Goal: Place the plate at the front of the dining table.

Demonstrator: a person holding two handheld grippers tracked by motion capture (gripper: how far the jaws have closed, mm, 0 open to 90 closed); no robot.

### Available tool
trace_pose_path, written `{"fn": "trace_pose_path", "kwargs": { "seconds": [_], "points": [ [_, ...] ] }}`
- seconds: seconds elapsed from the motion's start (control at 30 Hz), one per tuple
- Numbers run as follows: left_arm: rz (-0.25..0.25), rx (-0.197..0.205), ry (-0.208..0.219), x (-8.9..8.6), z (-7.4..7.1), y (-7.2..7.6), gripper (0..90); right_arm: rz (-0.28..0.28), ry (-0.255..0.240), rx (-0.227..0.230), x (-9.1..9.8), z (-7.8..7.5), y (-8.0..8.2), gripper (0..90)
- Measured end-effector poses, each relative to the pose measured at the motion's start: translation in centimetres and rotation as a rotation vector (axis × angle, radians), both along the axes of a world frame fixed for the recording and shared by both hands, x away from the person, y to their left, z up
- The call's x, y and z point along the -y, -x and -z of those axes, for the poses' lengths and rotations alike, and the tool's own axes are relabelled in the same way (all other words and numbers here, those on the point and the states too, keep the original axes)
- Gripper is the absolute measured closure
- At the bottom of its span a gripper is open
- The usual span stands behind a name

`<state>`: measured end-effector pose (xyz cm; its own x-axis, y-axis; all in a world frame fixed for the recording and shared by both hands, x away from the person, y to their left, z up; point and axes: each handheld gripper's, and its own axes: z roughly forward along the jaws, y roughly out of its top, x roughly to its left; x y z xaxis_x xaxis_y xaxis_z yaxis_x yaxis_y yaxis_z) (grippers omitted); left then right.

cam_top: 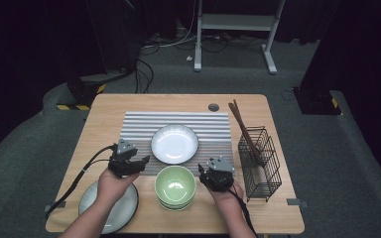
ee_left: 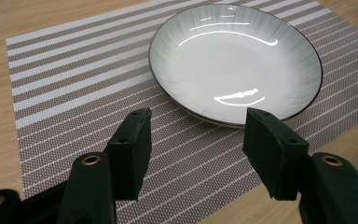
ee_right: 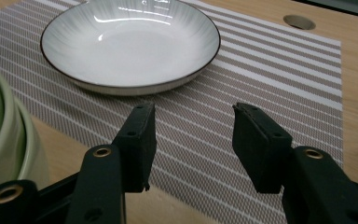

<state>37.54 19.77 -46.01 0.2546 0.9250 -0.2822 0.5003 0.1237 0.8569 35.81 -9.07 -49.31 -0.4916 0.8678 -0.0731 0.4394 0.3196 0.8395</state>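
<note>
High view: white plate (cam_top: 174, 143) sits frame centre on striped placemat (cam_top: 139, 121). Left gripper (cam_top: 138, 163) and right gripper (cam_top: 204, 171) flank it, jaws apart, empty. Glazed ceramic: likely rigid, slippery, breakable; take the raised rim.

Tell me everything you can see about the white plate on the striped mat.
The white plate is round and shallow, glossy like glazed ceramic, with a thin dark rim and faint ribbing toward the edge. It is empty and sits flat and upright on the striped placemat, near its front edge. Nothing else touches it.
</note>
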Motion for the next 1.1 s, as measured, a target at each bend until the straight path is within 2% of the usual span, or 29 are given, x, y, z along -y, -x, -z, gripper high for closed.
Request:
{"fn": "trace_pose_path", "kwargs": {
  "seconds": [0.03,0.1,0.23,0.37,0.67,0.8,0.93,1.07,1.1],
  "points": [
    [0.005,-0.003,-0.006,0.0,0.0,0.1,41.7,0.003,0.004,-0.001,0.2,0.1,0.3,48.4],
    [0.001,-0.005,0.009,0.1,0.0,0.3,41.5,0.007,0.013,0.001,0.6,0.2,0.8,47.3],
    [0.015,-0.014,0.011,0.2,-0.1,0.7,41.4,0.027,0.005,-0.009,1.3,0.4,1.8,44.3],
    [0.014,-0.013,0.017,0.1,-0.4,1.1,41.4,0.03,0.04,-0.022,1.8,0.9,2.6,43.1],
    [0.03,-0.055,-0.012,-0.1,-0.4,1.5,41.2,0.031,0.051,-0.007,2.5,1.5,3.7,43.1],
    [0.03,-0.095,-0.002,-0.3,-0.1,1.5,41.1,0.009,0.063,-0.035,2.5,1.9,3.9,44.5],
    [0.034,-0.124,-0.038,-0.6,0.2,1.6,41.3,0.008,0.061,-0.031,2.7,1.8,4.0,46.9],
    [0.046,-0.169,-0.054,-0.7,0.4,1.7,41.1,0.0,0.053,-0.063,2.9,1.9,3.7,45.5],
    [0.055,-0.18,-0.068,-0.7,0.4,1.7,41.0,-0.001,0.055,-0.068,2.9,2.0,3.7,44.9]
  ]
}}
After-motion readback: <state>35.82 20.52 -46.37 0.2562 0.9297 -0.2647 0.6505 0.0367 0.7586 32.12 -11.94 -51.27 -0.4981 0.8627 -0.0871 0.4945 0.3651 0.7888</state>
